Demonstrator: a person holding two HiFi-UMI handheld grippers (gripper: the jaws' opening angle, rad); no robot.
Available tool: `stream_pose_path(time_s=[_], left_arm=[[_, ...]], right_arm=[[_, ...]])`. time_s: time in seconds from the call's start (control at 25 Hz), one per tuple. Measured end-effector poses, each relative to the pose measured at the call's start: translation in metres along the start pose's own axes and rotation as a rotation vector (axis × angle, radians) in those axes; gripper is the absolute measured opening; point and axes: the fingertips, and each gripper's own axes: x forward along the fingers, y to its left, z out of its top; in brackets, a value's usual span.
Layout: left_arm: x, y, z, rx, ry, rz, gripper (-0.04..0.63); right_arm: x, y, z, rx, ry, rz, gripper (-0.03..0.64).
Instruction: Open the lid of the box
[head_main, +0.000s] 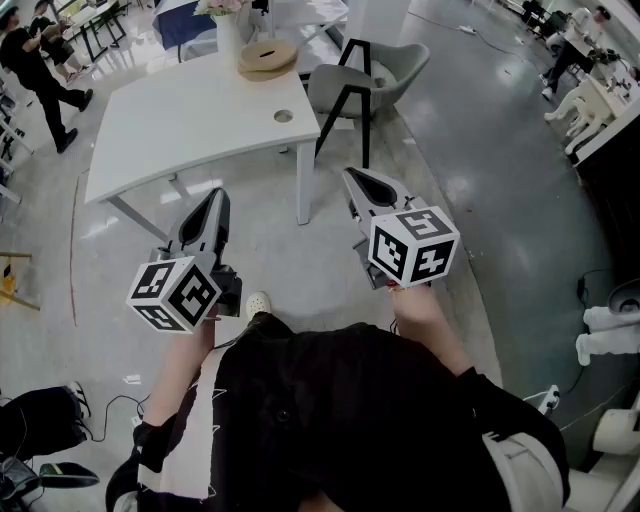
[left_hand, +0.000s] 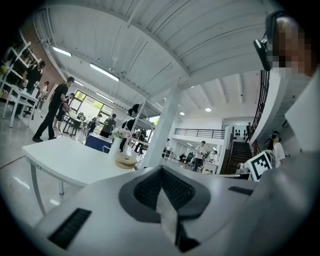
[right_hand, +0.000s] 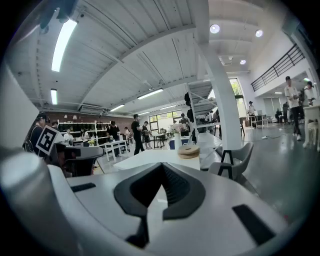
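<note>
Head view: approach step, lid not touched yet. The round tan box (head_main: 268, 55) sits on the far side of the white table (head_main: 180, 130) at 12 o'clock, well apart from both tools. The left gripper (head_main: 214, 196) and right gripper (head_main: 352, 176) are held low in front of the body, noses toward 12 o'clock.

Left gripper view: jaws together, nothing between them, box (left_hand: 126, 161) at 10 o'clock.

Right gripper view: jaws together, empty, box (right_hand: 189, 150) at 1 o'clock.

Next move, probably: step up, part the jaws, reach for the lid.
</note>
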Motion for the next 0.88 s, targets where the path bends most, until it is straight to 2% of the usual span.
stream_pose_path(time_s=[0.56, 0.88], left_arm=[[0.000, 0.001, -0.009, -0.020, 0.006, 0.014, 0.009], [0.032, 0.035, -0.014, -0.060, 0.039, -0.008, 0.009]], right_arm=[[-0.001, -0.004, -0.007, 0.029, 0.008, 0.003, 0.005], [0.039, -0.015, -0.024, 0.092, 0.064, -0.018, 0.005]])
